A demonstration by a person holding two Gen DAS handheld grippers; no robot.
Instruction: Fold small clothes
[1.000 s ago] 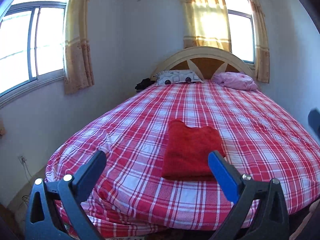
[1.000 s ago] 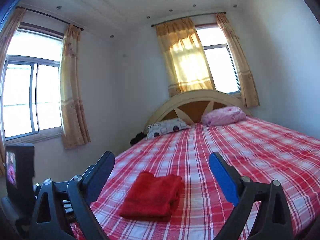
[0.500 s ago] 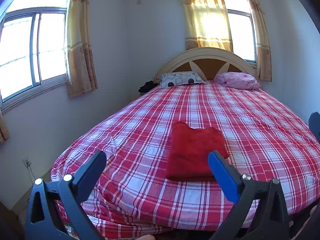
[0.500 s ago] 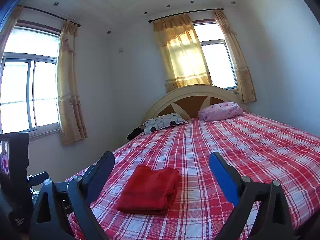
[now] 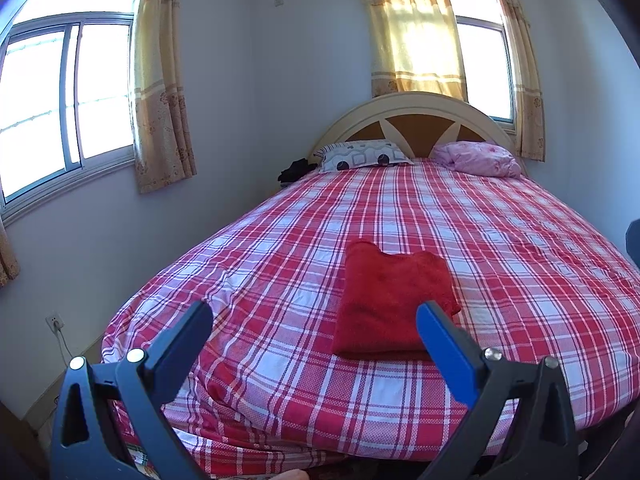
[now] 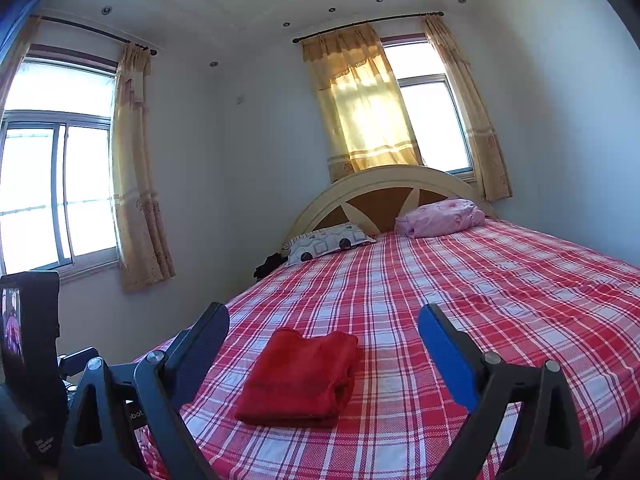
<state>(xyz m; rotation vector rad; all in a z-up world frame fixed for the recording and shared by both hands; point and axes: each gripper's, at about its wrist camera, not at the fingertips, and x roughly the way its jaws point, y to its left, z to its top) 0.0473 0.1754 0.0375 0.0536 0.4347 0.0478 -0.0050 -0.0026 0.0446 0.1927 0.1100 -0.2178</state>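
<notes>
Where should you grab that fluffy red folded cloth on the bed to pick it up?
Best guess: pinch the folded red fleece cloth at its thick near edge, coming in low from the foot of the red plaid bed. It lies flat in stacked layers, and that edge faces both open hand-held grippers, left and right.

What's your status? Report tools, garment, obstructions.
Left tool open, empty. Right tool open, empty. Red garment lies folded on plaid bedspread. Nothing lies between tools and garment.
</notes>
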